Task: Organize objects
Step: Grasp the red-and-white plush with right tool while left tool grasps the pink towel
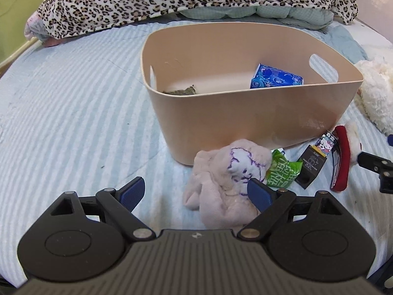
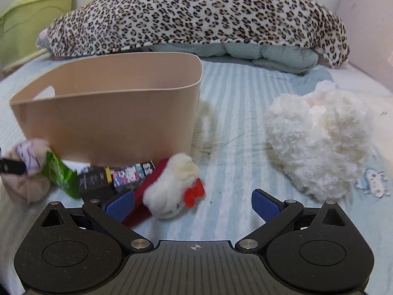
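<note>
Two tools low over striped bed (image 1: pixel 73 98), both spread wide, holding nothing. Left tool (image 1: pixel 196 194): right pad against crumpled pink cloth (image 1: pixel 221 184). Right tool (image 2: pixel 192 205): left pad just beside red clip with white plush cat (image 2: pixel 169 191). Beige bin (image 1: pixel 245 113) on bed holds blue tissue pack (image 1: pixel 275 77) and dark green item (image 1: pixel 181 91). In row against bin's near wall: pink cloth, green packet (image 1: pixel 282 172), black carded pack (image 1: pixel 316 159), red clip. White fluffy toy (image 2: pixel 319 142) well apart on right. Leopard blanket (image 2: pixel 196 14) behind.
</note>
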`<state>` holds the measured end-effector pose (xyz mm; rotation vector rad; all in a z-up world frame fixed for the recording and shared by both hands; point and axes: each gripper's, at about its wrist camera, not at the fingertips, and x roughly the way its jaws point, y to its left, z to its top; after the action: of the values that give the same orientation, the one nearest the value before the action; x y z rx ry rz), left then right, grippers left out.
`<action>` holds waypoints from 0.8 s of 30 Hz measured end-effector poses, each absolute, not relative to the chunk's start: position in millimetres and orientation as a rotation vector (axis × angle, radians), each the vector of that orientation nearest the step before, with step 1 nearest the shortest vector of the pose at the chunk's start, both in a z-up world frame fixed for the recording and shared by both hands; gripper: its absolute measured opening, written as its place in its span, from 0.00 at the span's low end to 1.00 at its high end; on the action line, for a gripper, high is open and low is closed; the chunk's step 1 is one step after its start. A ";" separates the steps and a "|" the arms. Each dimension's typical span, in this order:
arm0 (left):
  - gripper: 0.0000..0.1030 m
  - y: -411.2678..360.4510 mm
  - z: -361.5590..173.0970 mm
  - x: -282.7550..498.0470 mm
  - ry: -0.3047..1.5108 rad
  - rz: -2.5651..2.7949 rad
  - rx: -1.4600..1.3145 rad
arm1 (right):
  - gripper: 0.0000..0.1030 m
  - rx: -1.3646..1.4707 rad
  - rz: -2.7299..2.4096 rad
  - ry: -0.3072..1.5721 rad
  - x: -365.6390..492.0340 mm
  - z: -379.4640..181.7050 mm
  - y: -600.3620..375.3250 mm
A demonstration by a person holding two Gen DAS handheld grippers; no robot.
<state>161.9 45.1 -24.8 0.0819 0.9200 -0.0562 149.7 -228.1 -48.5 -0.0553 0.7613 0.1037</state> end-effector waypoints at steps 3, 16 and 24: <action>0.88 41.1 -28.4 167.9 0.926 -0.066 0.071 | 1.00 -0.023 0.113 0.775 162.6 -52.7 -225.3; 0.40 24.3 -40.4 163.3 0.947 -0.194 0.074 | 0.42 0.028 0.143 0.871 176.4 -71.3 -214.2; 0.28 26.1 -28.2 150.4 0.920 -0.178 0.070 | 0.33 0.055 0.158 0.812 153.7 -54.9 -220.2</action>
<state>150.4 26.1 -28.2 0.0695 0.9203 -0.1780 153.7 -220.2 -54.9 0.0552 0.8123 0.1576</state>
